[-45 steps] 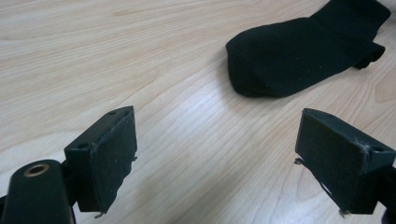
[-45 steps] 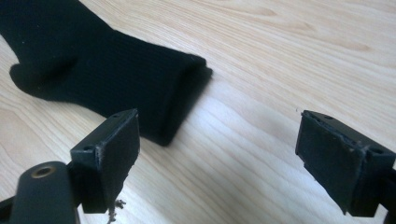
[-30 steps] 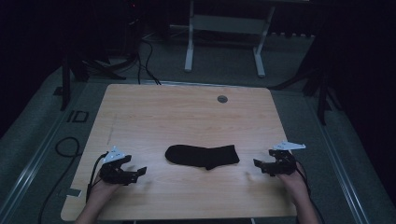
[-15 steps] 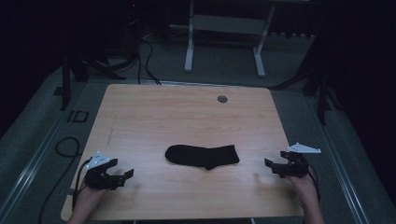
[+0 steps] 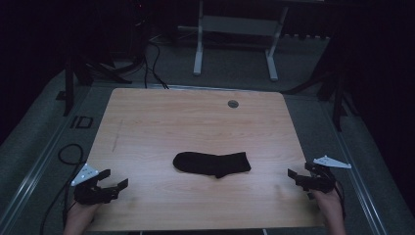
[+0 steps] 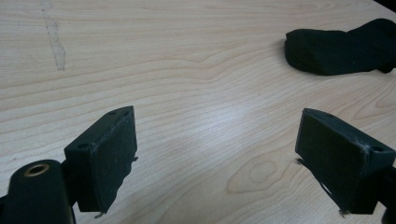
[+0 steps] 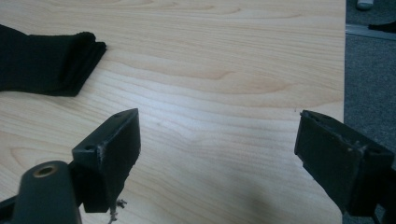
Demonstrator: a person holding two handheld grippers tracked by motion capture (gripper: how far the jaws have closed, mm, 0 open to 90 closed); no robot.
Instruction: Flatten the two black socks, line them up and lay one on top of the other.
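Here the wooden worktop [image 5: 195, 122] takes up most of the high view, a pale rectangular slab with rounded corners standing on grey carpet, with a small round grommet [image 5: 233, 104] set near its far edge, right of the middle, and a faint pale scuff [image 6: 53, 39] running along the grain toward its left edge. A black sock [image 5: 212, 163] lies flat on it, roughly midway between the left and right edges and closer to the near edge than to the far one, its rounded toe end pointing left and its cuff end right, with a small fold jutting from its near side. In the left gripper view the sock [image 6: 343, 45] sits at the upper right, well apart from the jaws; in the right gripper view its cuff end [image 7: 44, 63] lies at the upper left, likewise apart. The left gripper [image 5: 113, 179] hangs at the near left corner of the worktop, held in a hand [image 5: 78, 220] that comes in from the bottom, its jaws spread wide with only bare wood between them. The right gripper [image 5: 294, 179] sits at the right edge near the near right corner, in the other hand [image 5: 330, 208], its jaws also spread wide and holding nothing, one of them out past the worktop's edge over the carpet.
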